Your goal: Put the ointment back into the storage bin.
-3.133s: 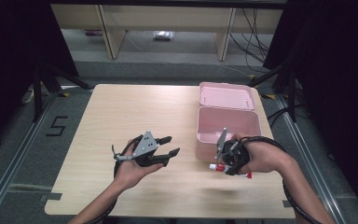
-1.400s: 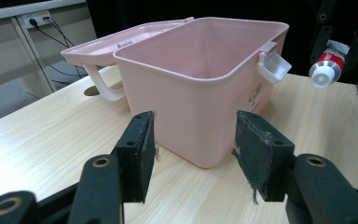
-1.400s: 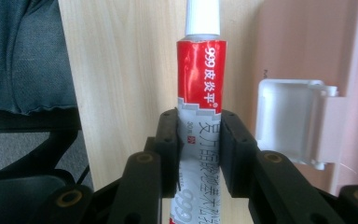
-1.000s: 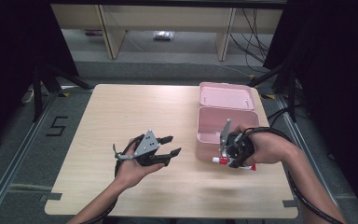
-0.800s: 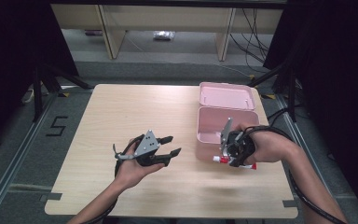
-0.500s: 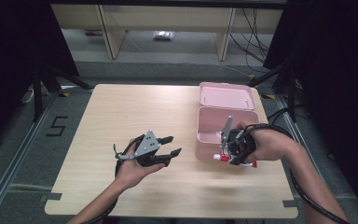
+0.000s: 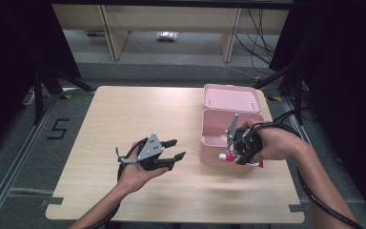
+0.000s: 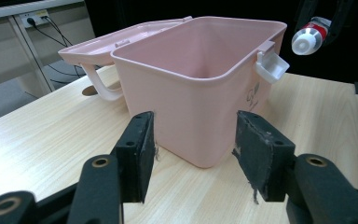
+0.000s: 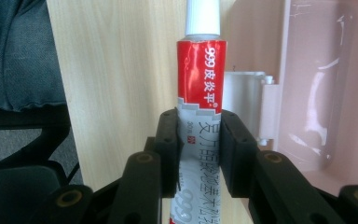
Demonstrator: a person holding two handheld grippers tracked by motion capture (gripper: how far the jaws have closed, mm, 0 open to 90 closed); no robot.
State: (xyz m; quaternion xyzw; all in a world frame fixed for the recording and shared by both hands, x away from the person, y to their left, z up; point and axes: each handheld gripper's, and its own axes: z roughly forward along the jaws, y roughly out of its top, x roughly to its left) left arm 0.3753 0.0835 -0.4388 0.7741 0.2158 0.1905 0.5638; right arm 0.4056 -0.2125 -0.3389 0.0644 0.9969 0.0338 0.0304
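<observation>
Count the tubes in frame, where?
1. A red-and-silver ointment tube, white cap, clamped in the right gripper just in front of the open pink box. The box interior seen from the left gripper view looks empty; its floor is partly hidden.

Pale wooden rectangular table (image 7: 124,114) at centre, on grey carpeted floor (image 7: 24,157). Black "5" floor marking (image 7: 58,129) at 9 o'clock, beside a metal floor rail (image 7: 14,164). Light wooden shelving unit (image 7: 171,19) at 12 o'clock, black cables (image 7: 259,28) at 1 o'clock. Black curtains (image 7: 343,71) flank both sides. Even overhead light.
</observation>
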